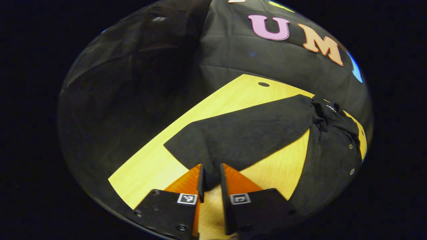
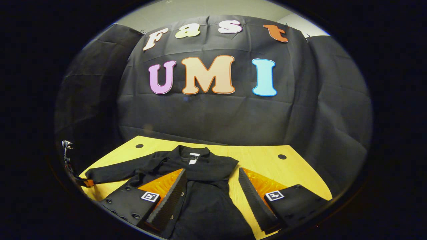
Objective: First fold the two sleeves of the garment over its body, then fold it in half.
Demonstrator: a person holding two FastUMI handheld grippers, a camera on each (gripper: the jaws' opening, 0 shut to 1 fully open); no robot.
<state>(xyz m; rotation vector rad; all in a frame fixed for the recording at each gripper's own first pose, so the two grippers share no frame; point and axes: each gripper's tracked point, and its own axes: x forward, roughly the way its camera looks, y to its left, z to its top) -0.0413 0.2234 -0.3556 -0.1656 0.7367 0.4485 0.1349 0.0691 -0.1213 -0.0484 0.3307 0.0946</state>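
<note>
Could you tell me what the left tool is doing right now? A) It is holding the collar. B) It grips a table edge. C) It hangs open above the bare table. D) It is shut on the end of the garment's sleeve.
D: in the left gripper view the left tool has both fingers pressed on the end of the black sleeve, which stretches across the wooden table.

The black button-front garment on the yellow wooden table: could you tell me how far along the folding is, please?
Little looks done. The black button-front garment lies on the yellow wooden table, with one long sleeve stretched sideways. In hand: the left tool is closed on that sleeve's cuff end. The right tool hovers open above the body. Left: sleeves folded over, then halving.
</note>
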